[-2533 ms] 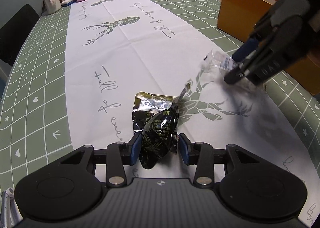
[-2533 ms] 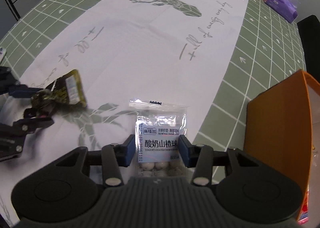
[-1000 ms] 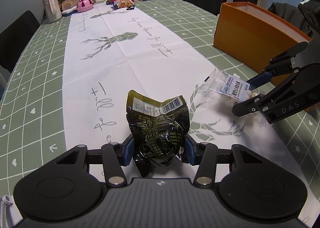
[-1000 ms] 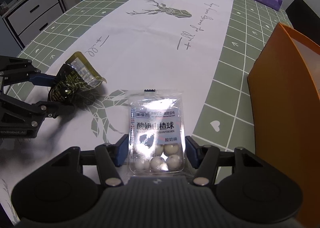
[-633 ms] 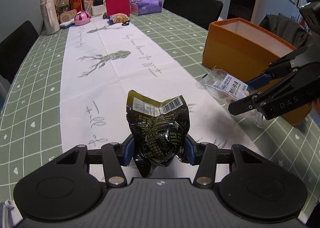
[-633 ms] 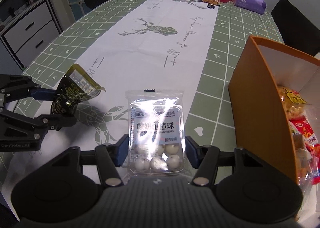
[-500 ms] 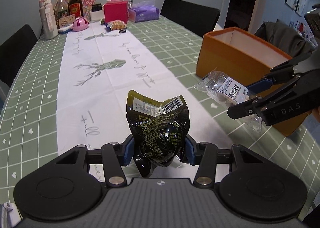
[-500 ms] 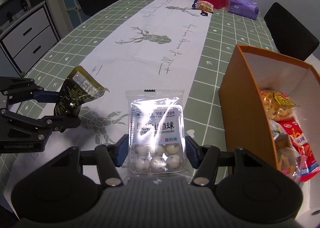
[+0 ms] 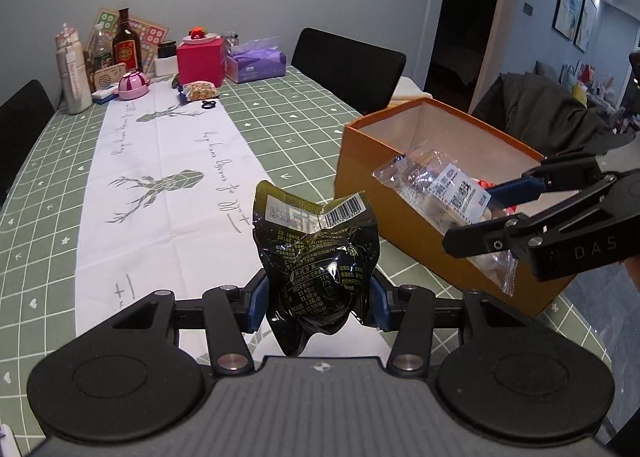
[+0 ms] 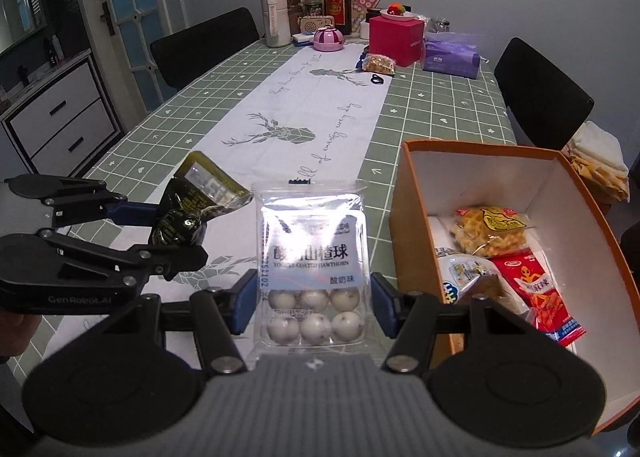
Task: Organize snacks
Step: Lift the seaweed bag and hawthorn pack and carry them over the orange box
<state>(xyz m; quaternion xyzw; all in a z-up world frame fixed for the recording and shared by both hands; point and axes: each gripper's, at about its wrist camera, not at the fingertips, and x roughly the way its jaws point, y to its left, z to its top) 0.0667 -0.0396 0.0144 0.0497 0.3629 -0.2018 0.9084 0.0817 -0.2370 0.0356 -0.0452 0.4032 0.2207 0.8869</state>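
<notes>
Both packets are off the table. My left gripper (image 9: 318, 303) pinches the dark foil packet (image 9: 316, 253) low on its crumpled belly, so the sealed barcode end stands upright and clear of the pads. My right gripper (image 10: 312, 307) is clamped on the clear hawthorn-ball pack (image 10: 312, 257) across its tray end, label facing the camera; I judge the stiff tray gives the pads something firm to press, where the loose film above would slip. In the left wrist view the right gripper holds that pack over the near wall of the orange box (image 9: 404, 217), just ahead of the foil packet. The box sits on the green checked cloth (image 10: 440, 113) beside the white runner (image 10: 320, 113), open-topped, with a yellow snack bag (image 10: 486, 231) and a red packet (image 10: 536, 293) already lying inside. There is room along its far end, so I reckon both are headed there.
</notes>
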